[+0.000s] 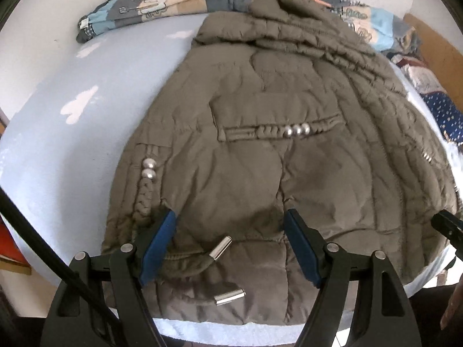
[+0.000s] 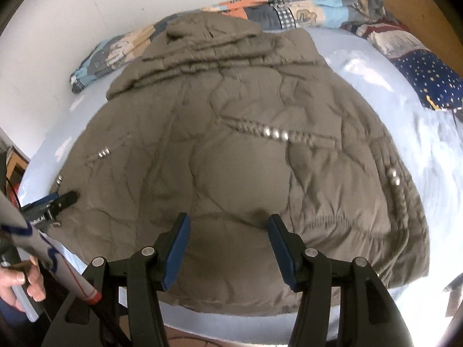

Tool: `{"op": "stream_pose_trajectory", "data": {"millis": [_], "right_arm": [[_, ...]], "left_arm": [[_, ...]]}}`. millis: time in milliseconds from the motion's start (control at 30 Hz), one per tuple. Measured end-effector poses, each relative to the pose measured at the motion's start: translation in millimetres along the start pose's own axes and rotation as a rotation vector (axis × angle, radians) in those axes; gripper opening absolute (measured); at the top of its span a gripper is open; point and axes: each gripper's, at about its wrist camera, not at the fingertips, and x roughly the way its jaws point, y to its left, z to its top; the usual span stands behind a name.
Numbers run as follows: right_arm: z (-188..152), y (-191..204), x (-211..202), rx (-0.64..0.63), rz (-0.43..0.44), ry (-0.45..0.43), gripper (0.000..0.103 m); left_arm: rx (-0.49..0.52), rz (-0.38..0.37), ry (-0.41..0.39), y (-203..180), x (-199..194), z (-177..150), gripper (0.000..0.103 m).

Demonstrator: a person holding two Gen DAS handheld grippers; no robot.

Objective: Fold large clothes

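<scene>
Where motion smears it — coat [image 2: 246,159] right edge, its beads [image 2: 395,176] indistinct.

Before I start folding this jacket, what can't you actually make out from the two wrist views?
- Sleeves of the jacket: not visible in either view, perhaps tucked underneath.
- Jacket hem: partly covered by the left claw and, in the right wrist view, the right claw.
- Right wrist view: motion blur smears the snaps.
- Bed sheet: blown out by glare at right.
</scene>
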Motion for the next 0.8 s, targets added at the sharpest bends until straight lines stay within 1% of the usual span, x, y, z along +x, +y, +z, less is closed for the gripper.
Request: {"op": "stream_pose_trajectory", "data": {"millis": [100,233,433,800], "right_arm": [[-5.1,-5.3,8.4,0.009,-0.021,0.032,0.061],[-10.0,-8.0,18.0,0.009,-0.028,0.053,0.064],[-12.5,-1.4,23.4,-0.030,-0.049,0.055,0.069],[-19.1,3.3,20.6,-0.077,-0.071,0.046,0.072]], "left_arm": [[0.044,0.027,0.000,-10.4,6.6,-1.3,0.087],[0.107,0.079,-0.016,-21.6,11.5,-6.6,0.089],[0.132,0.079,-0.036,-23.3,9.9,-11.1,0.090],[0.156,0.102,-0.070,-27.4,6.8,-19.1,0.091]]}}
